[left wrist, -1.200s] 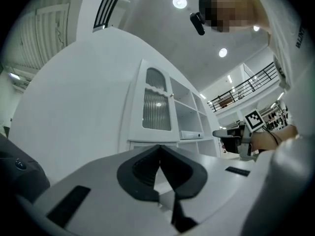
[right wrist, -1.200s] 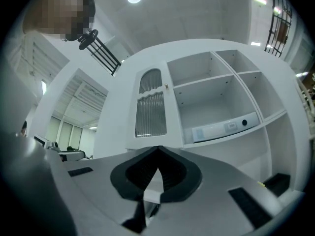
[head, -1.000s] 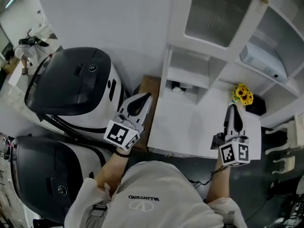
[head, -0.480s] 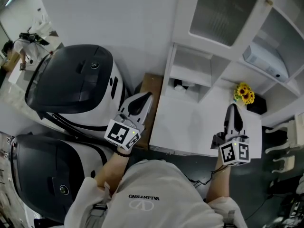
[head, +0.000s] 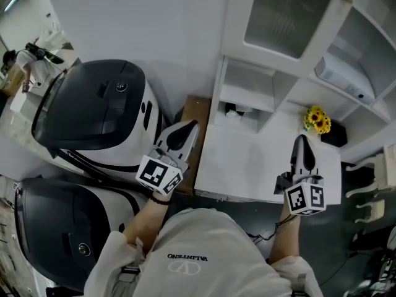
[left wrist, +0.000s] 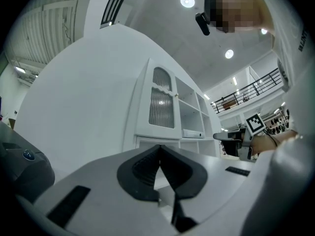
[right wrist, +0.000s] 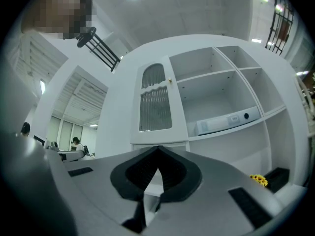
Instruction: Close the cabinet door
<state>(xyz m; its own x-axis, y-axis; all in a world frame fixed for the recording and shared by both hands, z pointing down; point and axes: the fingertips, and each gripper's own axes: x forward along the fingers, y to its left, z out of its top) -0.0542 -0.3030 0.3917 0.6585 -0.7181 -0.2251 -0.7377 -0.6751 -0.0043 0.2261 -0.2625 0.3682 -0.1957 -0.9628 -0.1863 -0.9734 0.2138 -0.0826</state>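
The white cabinet door (head: 286,18) has a ribbed glass panel and a small knob (head: 344,0) on its right edge. It shows too in the left gripper view (left wrist: 161,104) and the right gripper view (right wrist: 155,100), seemingly against the cabinet front; whether it sits flush I cannot tell. My left gripper (head: 192,125) is shut and empty, held off the counter's left edge. My right gripper (head: 301,139) is shut and empty over the white counter (head: 247,166). Both point toward the cabinet, well short of the door. In their own views the left jaws (left wrist: 159,147) and right jaws (right wrist: 158,148) meet with nothing between.
Two large white-and-black machines (head: 93,110) (head: 55,228) stand to the left. Open shelves right of the door hold a white device (head: 343,79). Sunflowers (head: 317,121) sit on the counter's far right. A low niche (head: 244,98) lies under the door. A white chair (head: 371,203) stands at right.
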